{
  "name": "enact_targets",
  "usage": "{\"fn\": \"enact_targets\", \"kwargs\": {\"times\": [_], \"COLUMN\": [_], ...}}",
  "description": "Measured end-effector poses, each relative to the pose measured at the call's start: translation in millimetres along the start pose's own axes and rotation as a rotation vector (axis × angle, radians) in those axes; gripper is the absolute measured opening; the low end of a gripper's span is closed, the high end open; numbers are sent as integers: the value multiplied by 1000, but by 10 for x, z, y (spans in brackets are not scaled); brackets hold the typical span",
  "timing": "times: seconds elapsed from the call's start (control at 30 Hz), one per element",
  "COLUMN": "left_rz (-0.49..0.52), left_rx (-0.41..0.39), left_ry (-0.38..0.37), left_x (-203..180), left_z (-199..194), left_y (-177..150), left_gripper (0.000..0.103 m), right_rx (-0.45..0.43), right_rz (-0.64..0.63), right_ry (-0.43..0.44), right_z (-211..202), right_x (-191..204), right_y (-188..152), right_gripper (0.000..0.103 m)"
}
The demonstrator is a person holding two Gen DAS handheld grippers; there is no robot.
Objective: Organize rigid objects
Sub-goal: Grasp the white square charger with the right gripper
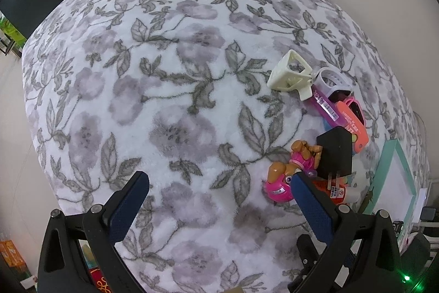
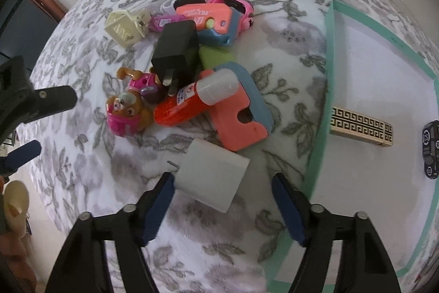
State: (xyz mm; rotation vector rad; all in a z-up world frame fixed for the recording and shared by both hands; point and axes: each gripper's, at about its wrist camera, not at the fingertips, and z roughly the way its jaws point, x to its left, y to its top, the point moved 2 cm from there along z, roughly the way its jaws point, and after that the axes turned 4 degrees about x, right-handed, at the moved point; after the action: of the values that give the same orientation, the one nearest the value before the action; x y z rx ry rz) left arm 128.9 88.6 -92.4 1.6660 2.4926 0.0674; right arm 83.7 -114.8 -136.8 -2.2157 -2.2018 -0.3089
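1. Clutter sits heaped on the floral blanket (image 2: 82, 210): a cream lattice cube (image 2: 122, 28), a black plug adapter (image 2: 177, 51), a pink pup figure (image 2: 129, 107), an orange glue bottle (image 2: 186, 106), a salmon-and-blue case (image 2: 241, 114), a second salmon gadget (image 2: 208, 18), a purple tube (image 2: 164, 21) and a pink watch (image 2: 238, 8).
2. Nearest the right gripper (image 2: 222, 208) lies a white block (image 2: 211, 177), just ahead of and partly between its blue-padded fingers (image 2: 157, 208); they stand wide apart and grip nothing.
3. To the right of the pile is a white tray with a teal rim (image 2: 329, 51). Inside it rest a cream bar with a black key pattern (image 2: 362, 131) and, at the far edge, a dark toy car (image 2: 430, 153).
4. The left gripper (image 1: 219, 199) hangs over bare blanket to the left of the pile, its fingers (image 1: 129, 205) spread wide and holding nothing. Its right finger overlaps the pup figure (image 1: 285, 177) in view; whether they touch cannot be told.
5. From that side the adapter (image 1: 334, 153) leans on the heap, prongs toward the camera, with the cube (image 1: 288, 73) at the far end.
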Motion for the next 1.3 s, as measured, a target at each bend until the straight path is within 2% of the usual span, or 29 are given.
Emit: {"fn": "enact_targets", "kwargs": {"times": [0.2, 0.4, 0.53, 0.9, 0.97, 1.13, 1.3], "left_rz": [5, 12, 17, 44, 49, 89, 139], "left_rx": [9, 16, 12, 21, 23, 33, 56], "left_ry": [-8, -9, -3, 7, 6, -9, -38], "left_x": [3, -8, -20, -50, -65, -175, -316], "left_z": [11, 33, 30, 76, 94, 184, 287], "left_y": [-2, 3, 5, 6, 7, 6, -6], "left_gripper": [103, 103, 103, 103, 103, 103, 103], "right_rx": [-16, -5, -28, -68, -72, -67, -54], "right_rz": [36, 86, 115, 92, 92, 106, 119], "right_ry": [37, 93, 74, -85, -89, -75, -16], "right_z": [-109, -34, 38, 203, 224, 166, 63], "right_x": [-70, -17, 81, 382, 425, 339, 143], "right_y": [0, 32, 61, 44, 52, 10, -19], "right_gripper": [72, 72, 72, 73, 73, 63, 63]}}
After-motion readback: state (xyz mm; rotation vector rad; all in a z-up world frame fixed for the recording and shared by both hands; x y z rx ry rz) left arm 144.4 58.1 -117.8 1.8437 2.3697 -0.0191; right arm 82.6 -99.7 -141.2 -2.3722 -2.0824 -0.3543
